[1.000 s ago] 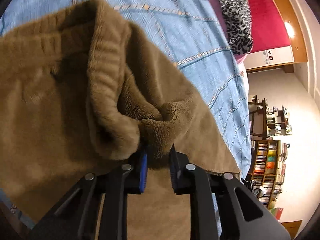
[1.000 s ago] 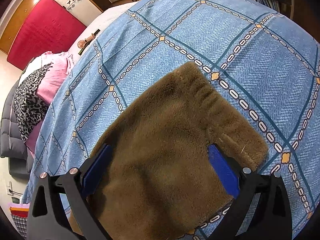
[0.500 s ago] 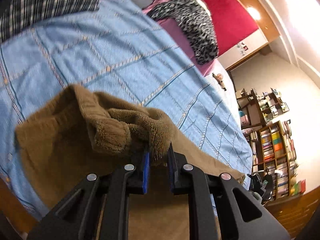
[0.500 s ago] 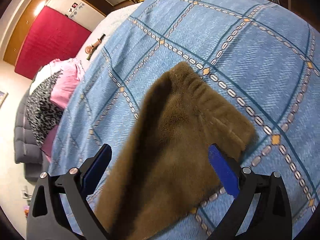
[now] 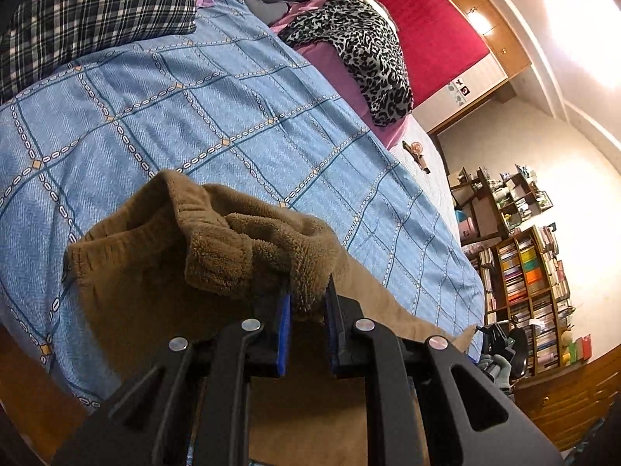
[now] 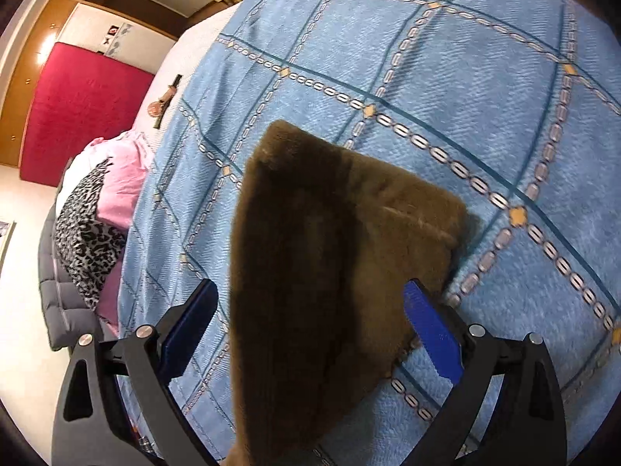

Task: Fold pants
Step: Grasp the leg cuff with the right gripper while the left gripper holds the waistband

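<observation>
Left wrist view: my left claw (image 5: 306,303) is clamped on a bunched fold of the fuzzy brown pants (image 5: 248,248) — that end is lifted off the blue checked bedspread (image 5: 233,116), the rest trailing down near me. Plaid pillow (image 5: 97,11) far left, leopard-print blanket (image 5: 368,50) far right.

Right wrist view: my right claw (image 6: 310,330) is wide open, gripping nothing — the pants (image 6: 330,252) lie between its fingers on the bedspread (image 6: 427,77).
</observation>
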Action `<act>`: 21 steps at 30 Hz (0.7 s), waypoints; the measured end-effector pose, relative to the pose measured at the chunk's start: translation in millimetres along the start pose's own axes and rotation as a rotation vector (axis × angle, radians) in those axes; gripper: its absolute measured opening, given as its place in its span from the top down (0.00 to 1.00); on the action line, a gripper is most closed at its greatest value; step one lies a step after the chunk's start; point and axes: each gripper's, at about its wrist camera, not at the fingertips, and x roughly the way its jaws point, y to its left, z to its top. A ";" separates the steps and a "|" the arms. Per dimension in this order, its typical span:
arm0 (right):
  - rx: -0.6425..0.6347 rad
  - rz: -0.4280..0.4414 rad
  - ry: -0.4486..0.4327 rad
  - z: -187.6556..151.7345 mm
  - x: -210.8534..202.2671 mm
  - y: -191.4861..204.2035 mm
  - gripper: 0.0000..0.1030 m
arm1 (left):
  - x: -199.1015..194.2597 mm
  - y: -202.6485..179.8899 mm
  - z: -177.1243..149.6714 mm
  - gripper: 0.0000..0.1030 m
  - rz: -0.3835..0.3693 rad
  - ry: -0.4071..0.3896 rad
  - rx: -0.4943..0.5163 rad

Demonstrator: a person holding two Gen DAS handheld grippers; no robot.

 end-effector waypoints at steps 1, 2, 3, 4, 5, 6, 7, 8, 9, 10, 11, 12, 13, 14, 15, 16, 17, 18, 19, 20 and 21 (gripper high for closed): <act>-0.011 -0.004 -0.008 -1.5 -2.9 2.2 0.05 | 0.0 1.6 -1.0 0.86 -0.001 0.003 0.000; -0.021 -0.007 -0.018 -2.2 -5.4 5.3 0.05 | 0.1 1.6 -1.9 0.86 -0.002 0.006 0.002; -0.041 -0.015 -0.024 -2.3 -6.4 11.4 0.05 | 0.5 2.2 -3.3 0.86 0.000 0.009 0.004; -0.061 -0.024 -0.026 -1.6 -5.3 17.4 0.05 | 0.8 2.9 -4.3 0.86 0.001 0.012 0.005; -0.081 -0.037 -0.028 -0.8 -3.1 23.8 0.05 | 1.0 3.7 -5.1 0.86 0.003 0.014 0.006; -0.107 -0.057 -0.033 0.4 0.6 33.2 0.05 | 1.0 5.0 -6.3 0.86 0.005 0.015 0.005; -0.133 -0.082 -0.037 1.5 4.7 41.0 0.05 | 1.0 5.9 -7.1 0.86 0.005 0.015 0.002; -0.167 -0.128 -0.041 2.7 10.3 49.2 0.06 | 0.4 7.2 -8.7 0.86 0.004 0.015 0.000; -0.205 -0.219 -0.045 4.3 20.0 57.4 0.08 | -0.3 8.1 -10.2 0.86 0.006 0.014 0.000; -0.222 -0.295 -0.040 5.6 29.0 60.2 0.15 | -1.3 9.2 -11.9 0.86 0.009 0.014 -0.002; -0.223 -0.364 -0.031 7.6 38.0 59.6 0.29 | -2.0 10.4 -12.8 0.86 0.011 0.015 -0.005; -0.215 -0.397 -0.022 8.6 44.0 55.9 0.35 | -2.9 13.0 -13.8 0.86 0.015 0.016 -0.012; -0.206 -0.415 -0.009 9.8 49.1 50.0 0.43 | -3.7 14.6 -13.8 0.86 0.019 0.015 -0.016; -0.198 -0.419 0.002 10.5 52.1 44.9 0.60 | -4.3 17.4 -13.4 0.86 0.022 0.013 -0.022; -0.183 -0.408 0.005 10.9 50.8 36.9 0.67 | -4.7 20.3 -12.5 0.86 0.025 0.011 -0.030; -0.174 -0.387 0.000 10.7 46.4 31.5 0.76 | -4.6 21.0 -11.3 0.86 0.026 0.008 -0.032; -0.173 -0.367 -0.009 9.9 39.6 26.9 0.84 | -4.5 21.1 -9.9 0.86 0.027 0.004 -0.031; -0.181 -0.344 -0.025 8.4 28.0 22.8 0.86 | -3.3 20.4 -7.4 0.86 0.026 0.001 -0.026; -0.190 -0.330 -0.040 6.3 17.3 20.4 0.88 | -2.0 19.4 -4.8 0.86 0.025 0.000 -0.021; -0.199 -0.316 -0.058 4.5 5.1 18.6 0.89 | -0.3 17.9 -1.8 0.86 0.022 -0.003 -0.013; -0.212 -0.293 -0.080 1.7 -13.0 16.6 0.90 | 1.3 15.1 2.7 0.86 0.019 -0.009 0.000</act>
